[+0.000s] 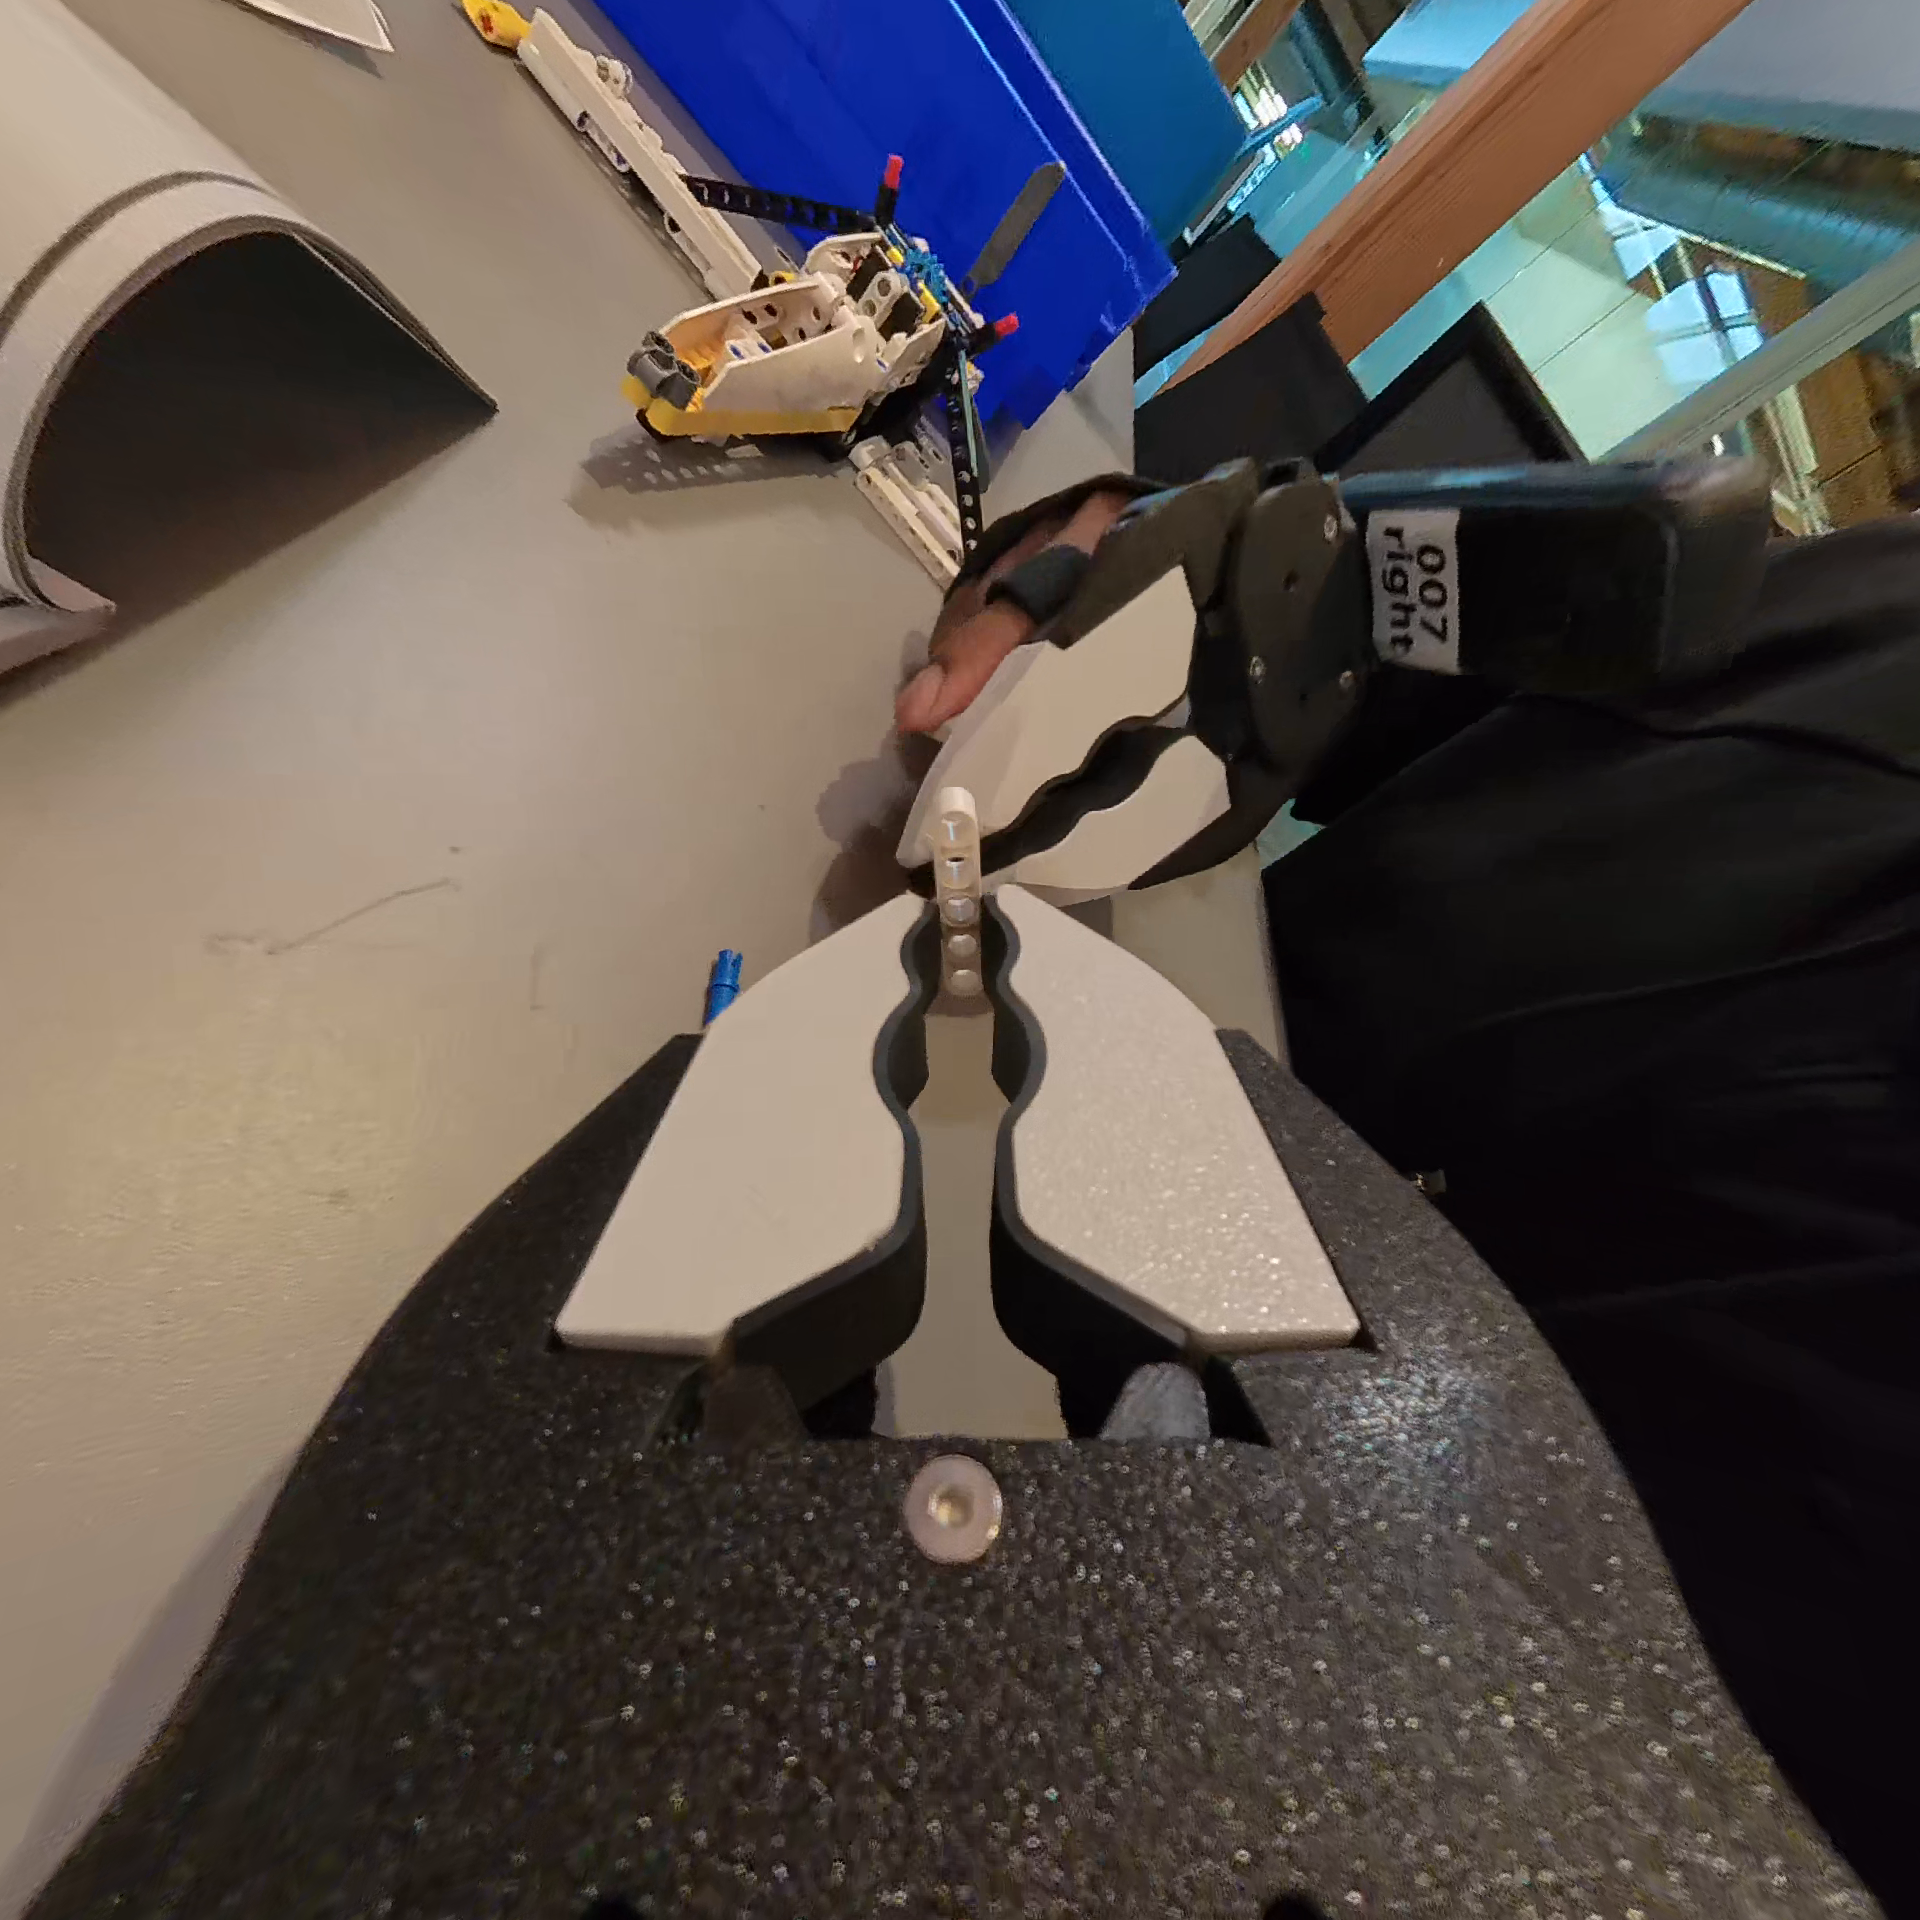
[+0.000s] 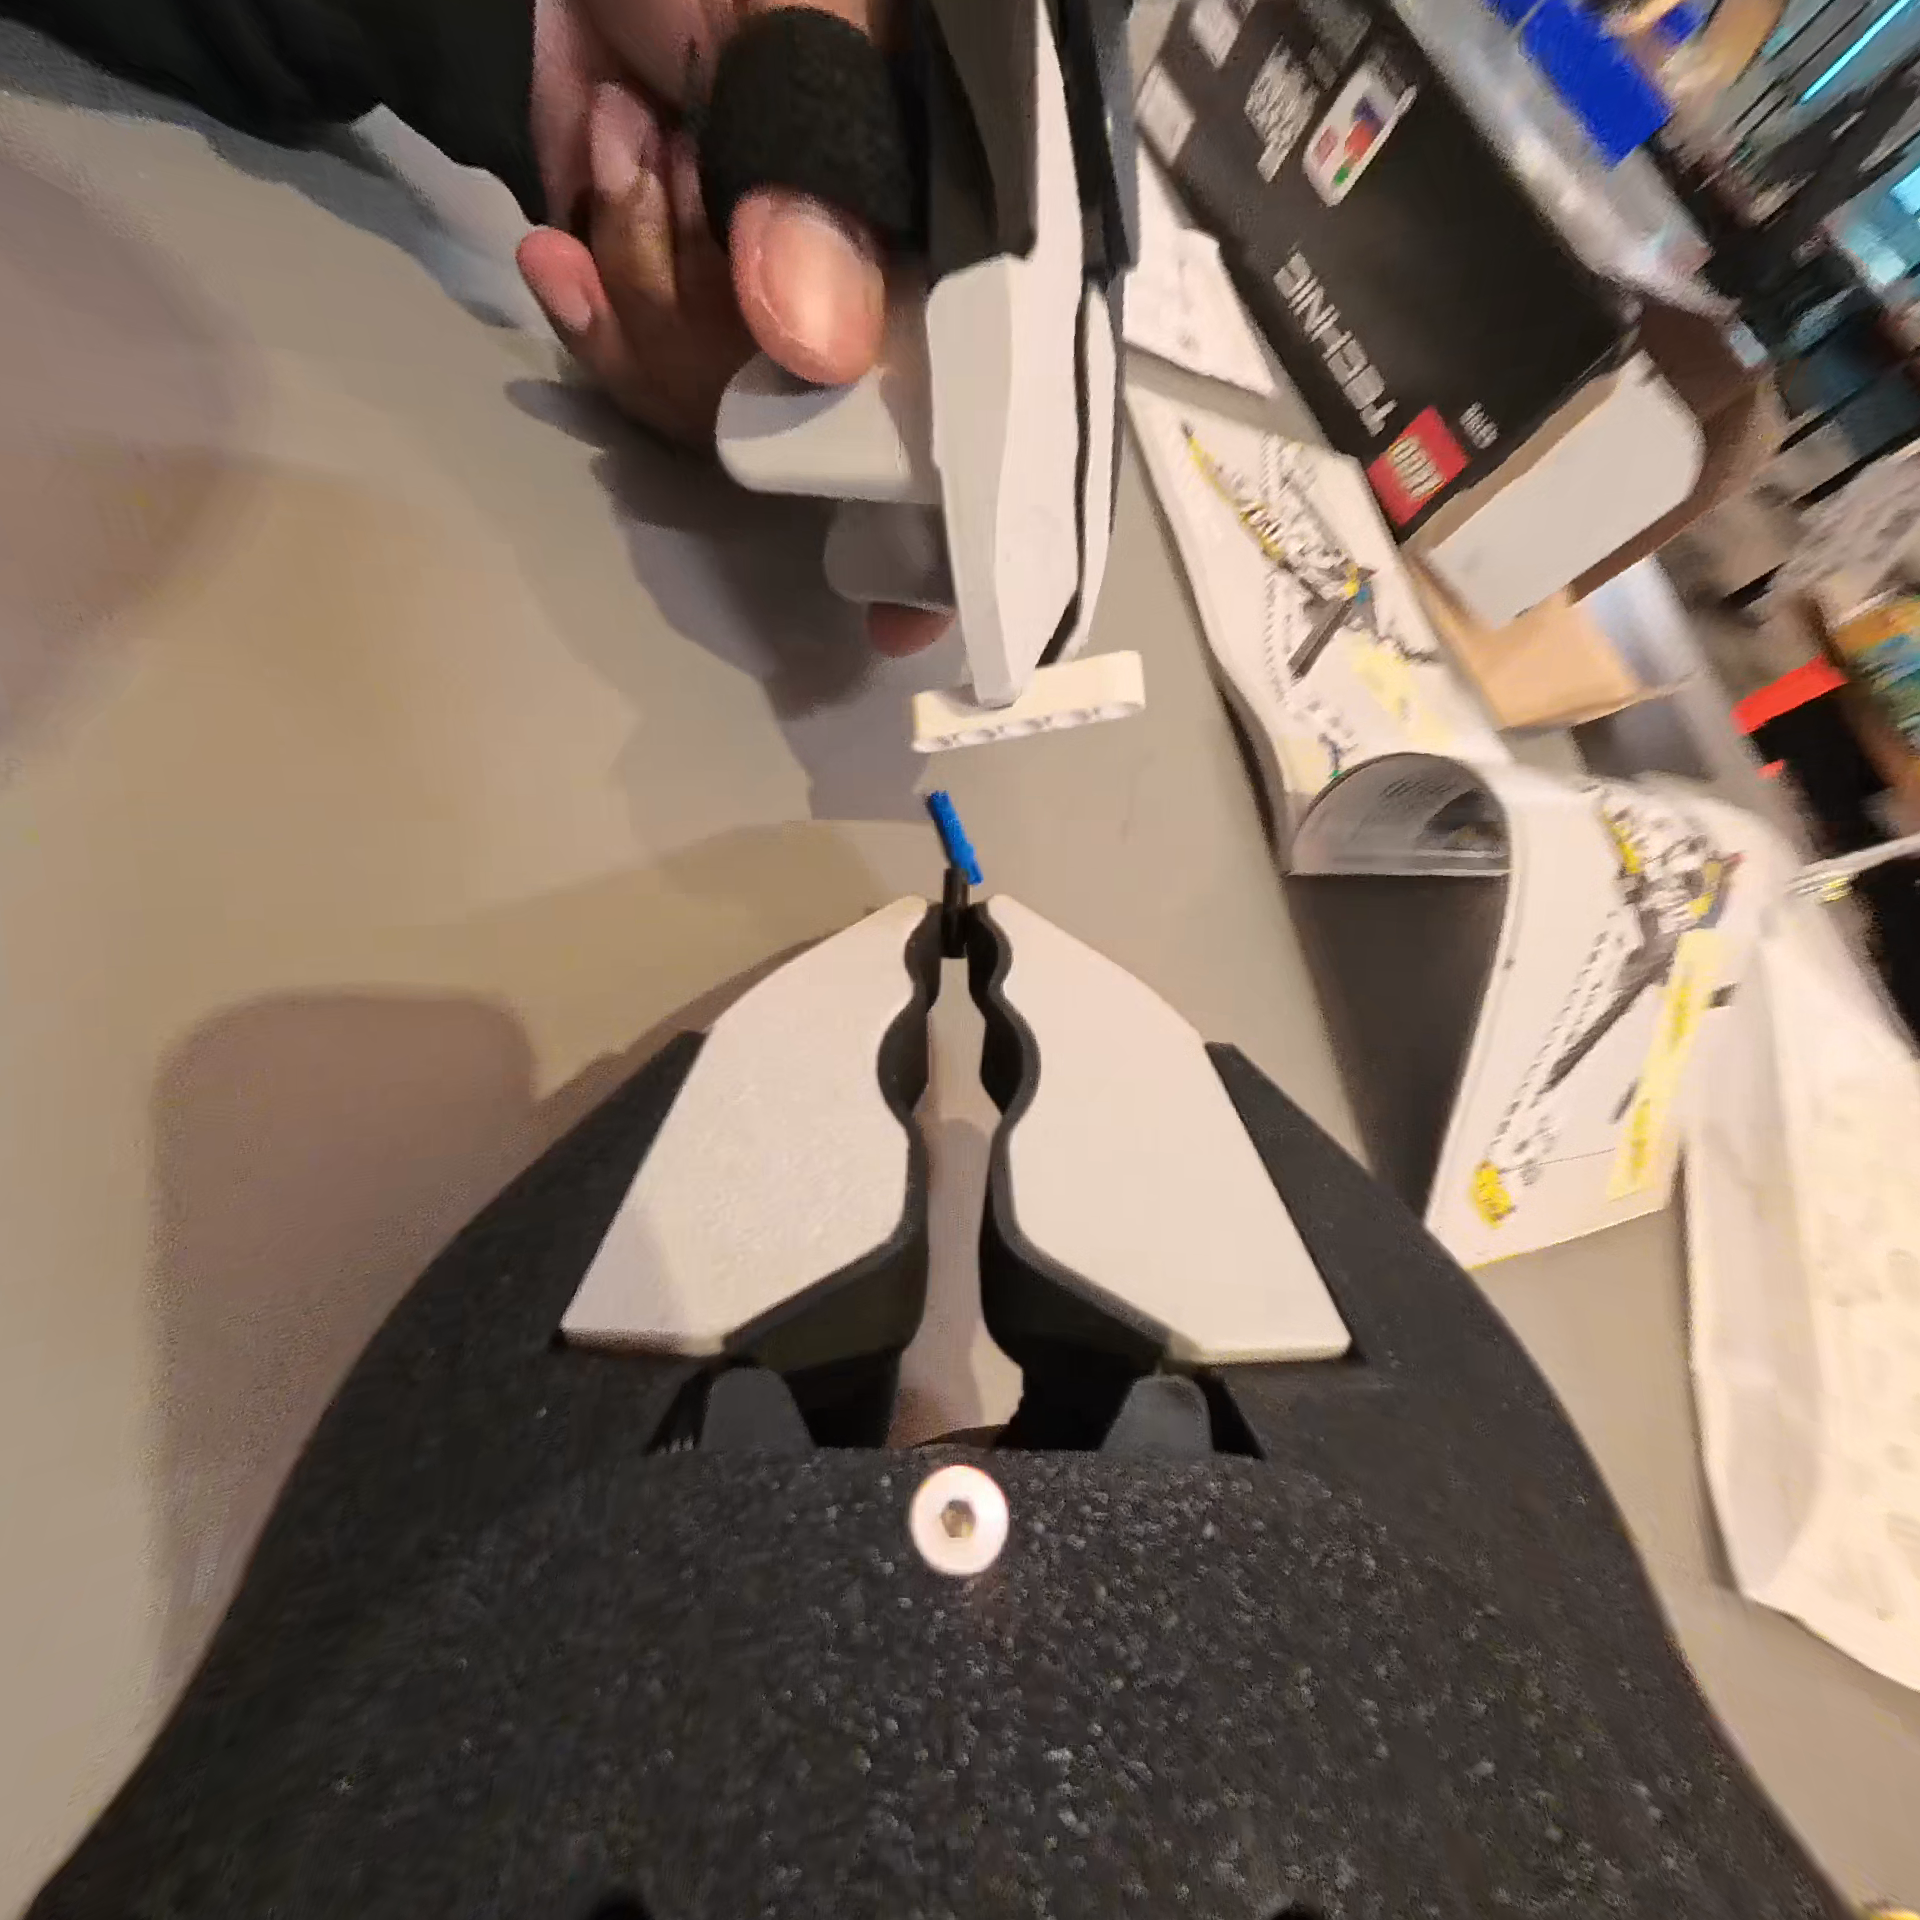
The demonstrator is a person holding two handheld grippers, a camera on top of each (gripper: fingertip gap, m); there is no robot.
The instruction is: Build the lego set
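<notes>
The left gripper (image 1: 958,920) clamped a light, stiff white plastic beam (image 1: 958,868) by its lower end, while the right gripper (image 2: 956,914) pinched a small black peg (image 2: 953,920), likely easily dropped.

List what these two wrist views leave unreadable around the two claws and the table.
- Right claw: pinches a small black piece; its kind is too small to tell.
- Blue pin: the left claw's finger covers its lower end.
- Booklet pages and box: motion blur, right wrist view.
- White beam: its rear end is shadowed between the left claw's fingers.
</notes>
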